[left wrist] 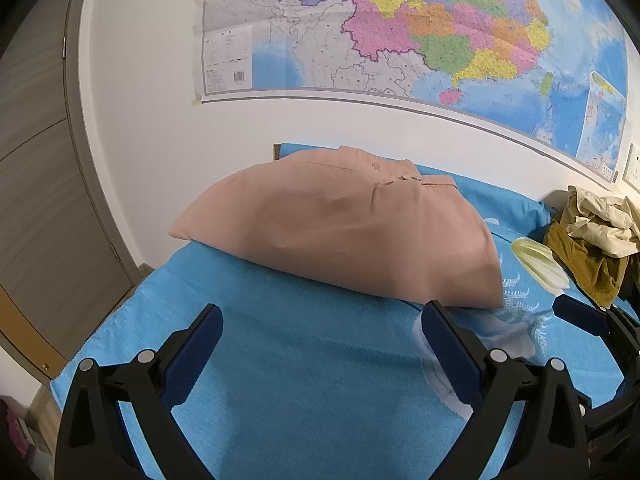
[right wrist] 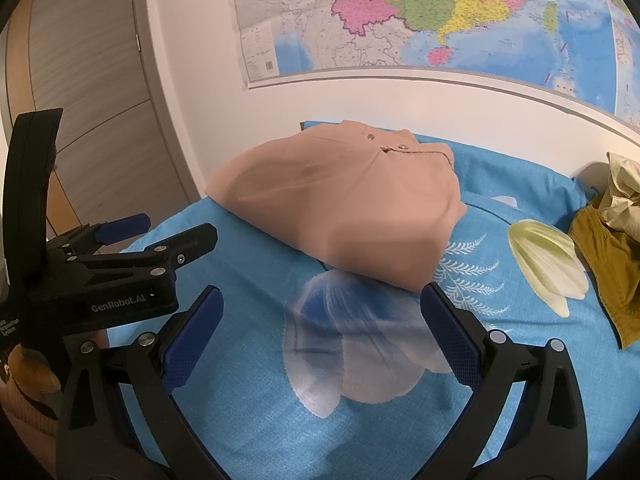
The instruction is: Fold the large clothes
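Left gripper (left wrist: 322, 318) and right gripper (right wrist: 322, 300) hovering released, empty, folded pink garment (left wrist: 340, 228) lying just ahead on blue bedsheet (left wrist: 300, 360)

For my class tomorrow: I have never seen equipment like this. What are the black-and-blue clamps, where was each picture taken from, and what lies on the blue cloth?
A person holds two hand-held grippers, each carrying a camera looking along its fingers. One picture comes from the left gripper, the other from the right gripper. Both stand open and hold nothing. On the blue sheet lies a folded pink garment; unfolded clothes are piled to the right. A map hangs on the wall.
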`<state>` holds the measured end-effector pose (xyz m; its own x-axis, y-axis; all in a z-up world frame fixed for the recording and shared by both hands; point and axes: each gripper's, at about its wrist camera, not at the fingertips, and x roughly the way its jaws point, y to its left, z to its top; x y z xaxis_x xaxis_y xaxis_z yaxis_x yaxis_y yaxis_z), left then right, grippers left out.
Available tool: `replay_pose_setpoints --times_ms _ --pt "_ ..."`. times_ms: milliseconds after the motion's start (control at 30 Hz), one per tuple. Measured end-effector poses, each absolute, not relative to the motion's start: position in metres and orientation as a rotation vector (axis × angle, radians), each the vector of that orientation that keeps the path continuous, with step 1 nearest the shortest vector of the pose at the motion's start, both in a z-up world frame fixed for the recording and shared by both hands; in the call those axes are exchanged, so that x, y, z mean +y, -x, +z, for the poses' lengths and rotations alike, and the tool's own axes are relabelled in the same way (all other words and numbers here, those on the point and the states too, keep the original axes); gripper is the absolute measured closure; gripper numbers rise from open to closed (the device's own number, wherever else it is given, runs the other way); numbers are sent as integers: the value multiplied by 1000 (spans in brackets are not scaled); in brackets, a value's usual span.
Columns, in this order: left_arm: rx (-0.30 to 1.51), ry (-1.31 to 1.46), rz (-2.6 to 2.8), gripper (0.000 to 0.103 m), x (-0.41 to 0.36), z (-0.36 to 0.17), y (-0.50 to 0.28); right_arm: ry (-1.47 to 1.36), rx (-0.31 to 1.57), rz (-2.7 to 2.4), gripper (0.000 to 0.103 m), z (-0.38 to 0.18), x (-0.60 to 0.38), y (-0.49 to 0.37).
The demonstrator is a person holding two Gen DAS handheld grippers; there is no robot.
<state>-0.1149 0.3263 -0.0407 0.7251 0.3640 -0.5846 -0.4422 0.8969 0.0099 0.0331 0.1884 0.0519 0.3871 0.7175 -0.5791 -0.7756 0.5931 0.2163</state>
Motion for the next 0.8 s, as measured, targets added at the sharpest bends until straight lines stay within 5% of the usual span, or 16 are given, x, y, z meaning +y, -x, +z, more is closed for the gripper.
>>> replay_pose_setpoints --times_ms 800 --pt "623 145 455 7 327 -44 114 83 696 943 6 49 187 -34"
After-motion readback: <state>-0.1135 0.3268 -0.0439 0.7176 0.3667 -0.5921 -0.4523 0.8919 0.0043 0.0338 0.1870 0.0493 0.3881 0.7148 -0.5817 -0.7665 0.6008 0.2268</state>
